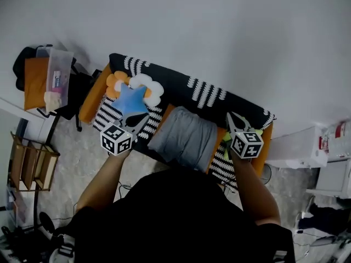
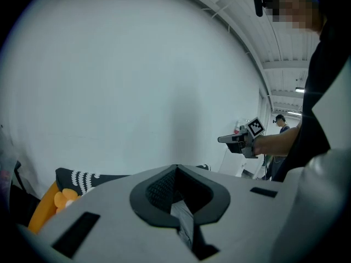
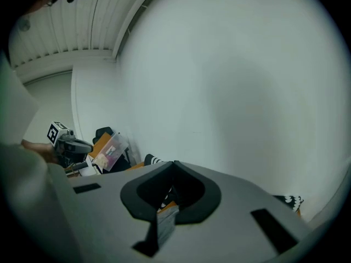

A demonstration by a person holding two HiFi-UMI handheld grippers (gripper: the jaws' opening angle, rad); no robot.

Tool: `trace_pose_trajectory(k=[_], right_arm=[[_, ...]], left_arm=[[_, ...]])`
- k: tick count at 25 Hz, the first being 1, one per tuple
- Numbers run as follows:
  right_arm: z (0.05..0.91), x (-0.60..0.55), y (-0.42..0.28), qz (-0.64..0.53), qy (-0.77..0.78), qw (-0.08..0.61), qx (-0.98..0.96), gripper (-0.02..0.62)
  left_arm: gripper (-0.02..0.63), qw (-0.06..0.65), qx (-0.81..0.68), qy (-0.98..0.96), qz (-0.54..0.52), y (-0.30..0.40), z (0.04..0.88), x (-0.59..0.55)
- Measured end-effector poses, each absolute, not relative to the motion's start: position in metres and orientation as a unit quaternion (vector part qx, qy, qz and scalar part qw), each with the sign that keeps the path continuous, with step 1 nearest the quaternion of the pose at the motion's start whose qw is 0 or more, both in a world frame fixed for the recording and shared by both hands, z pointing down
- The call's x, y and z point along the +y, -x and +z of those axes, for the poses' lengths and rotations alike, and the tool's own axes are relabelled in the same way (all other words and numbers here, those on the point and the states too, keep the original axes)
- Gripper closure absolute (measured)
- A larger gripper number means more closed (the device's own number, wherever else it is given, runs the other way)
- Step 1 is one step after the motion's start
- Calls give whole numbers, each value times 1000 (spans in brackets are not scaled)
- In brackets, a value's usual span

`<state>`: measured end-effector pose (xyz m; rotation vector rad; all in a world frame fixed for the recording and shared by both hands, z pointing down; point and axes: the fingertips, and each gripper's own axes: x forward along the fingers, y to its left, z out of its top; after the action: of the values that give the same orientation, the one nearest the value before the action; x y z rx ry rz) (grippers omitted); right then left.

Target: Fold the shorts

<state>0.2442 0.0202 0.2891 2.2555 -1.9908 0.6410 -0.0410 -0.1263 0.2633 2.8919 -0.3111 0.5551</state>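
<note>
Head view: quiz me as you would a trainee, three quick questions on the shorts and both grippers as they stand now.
1. True or false: the left gripper is holding the grey shorts.
2. In the head view, the blue star cushion lies: A) left of the shorts, B) on top of them, C) right of them.
3. Fill in: the jaws of the right gripper are ____, with nothing between them.

Key: 1 false, it is off to their left and empty; 2 A; 3 shut.
</note>
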Motion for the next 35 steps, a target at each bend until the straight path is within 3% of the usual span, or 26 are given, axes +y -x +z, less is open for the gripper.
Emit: trace_pose_trajectory(k=[16, 35], right_arm=[[282, -42, -260, 193, -632, 68, -748, 589], [262, -81, -233, 165, -579, 76, -795, 588]], left_arm=[[591, 107, -236, -950, 176, 55, 244, -107], [591, 112, -264, -943, 166, 60, 246, -123]])
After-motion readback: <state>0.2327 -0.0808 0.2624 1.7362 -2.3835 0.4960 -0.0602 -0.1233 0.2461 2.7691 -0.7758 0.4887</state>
